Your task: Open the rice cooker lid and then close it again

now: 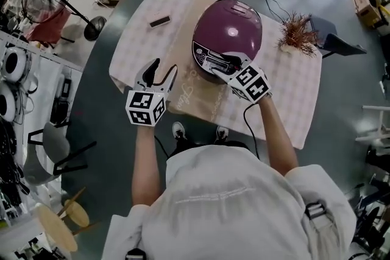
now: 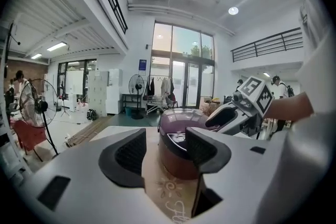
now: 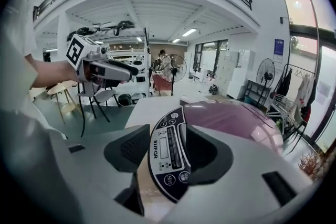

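Standing on the table: we find a glossy plum-purple domed rice cooker (image 1: pixel 228 30) near the middle of the pale checked tablecloth (image 1: pixel 286 88), with a brown printed paper mat (image 1: pixel 196 100) under it.
Lid: we see the rounded purple lid (image 3: pixel 236 118) down, shut on the body.
Panel: a black oval control panel (image 3: pixel 167 152) with a small display and round buttons sits on the cooker's front, facing us.
Right gripper (image 1: pixel 230 67): we hold it at the cooker's front edge, tilted downward. Its jaws stand apart with the panel showing between them, and neither pad visibly presses on it.
Left gripper (image 1: pixel 164 67): we hold it over the cloth to the cooker's left, clear of it and pointing toward it. Its jaws stand wide with nothing gripped.
Far corner: a small dark flat bar (image 1: pixel 159 22) lies on the cloth, well apart from both claws.
Right of the cooker: a dried rust-brown sprig (image 1: pixel 297 32) rests near the cloth's edge.
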Demonstrator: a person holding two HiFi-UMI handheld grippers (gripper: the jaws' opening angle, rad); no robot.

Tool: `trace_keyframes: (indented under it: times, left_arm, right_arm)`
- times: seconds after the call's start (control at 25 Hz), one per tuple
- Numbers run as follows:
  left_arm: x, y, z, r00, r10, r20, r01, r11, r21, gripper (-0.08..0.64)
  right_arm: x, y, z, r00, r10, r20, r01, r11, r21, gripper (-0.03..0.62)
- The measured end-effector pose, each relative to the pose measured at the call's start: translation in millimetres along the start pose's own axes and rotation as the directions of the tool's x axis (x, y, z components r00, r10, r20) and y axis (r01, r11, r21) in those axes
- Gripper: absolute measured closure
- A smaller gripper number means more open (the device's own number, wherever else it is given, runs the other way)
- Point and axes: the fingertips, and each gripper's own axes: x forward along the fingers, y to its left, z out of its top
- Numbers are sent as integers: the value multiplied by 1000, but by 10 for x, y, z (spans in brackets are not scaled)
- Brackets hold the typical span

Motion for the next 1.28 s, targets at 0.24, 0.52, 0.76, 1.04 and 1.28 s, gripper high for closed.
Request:
trace_keyframes:
  times: [0.24, 0.52, 0.76, 1.04, 1.28]
  left_arm:
    - [169, 171, -71, 996, -85, -17, 84, 996, -22, 314]
    - [380, 235, -94, 985, -173, -23, 171, 984, -56, 314]
    - [466, 205, -98, 975, -221, -14, 219, 973, -78, 314]
    - [480, 186, -190, 973, -230, -21, 227, 968, -108, 314]
    - [459, 151, -229, 972, -233, -19, 229, 965, -127, 314]
  right_arm:
    - [170, -123, -56, 995, -79, -68, 82, 996, 43, 364]
    - [236, -114, -73, 986, -116, -120, 123, 991, 52, 362]
    - [285, -101, -126, 981, -138, -137, 147, 987, 58, 356]
    - [277, -97, -124, 976, -167, -141, 175, 983, 49, 364]
    - [271, -141, -137, 974, -179, -140, 191, 979, 73, 399]
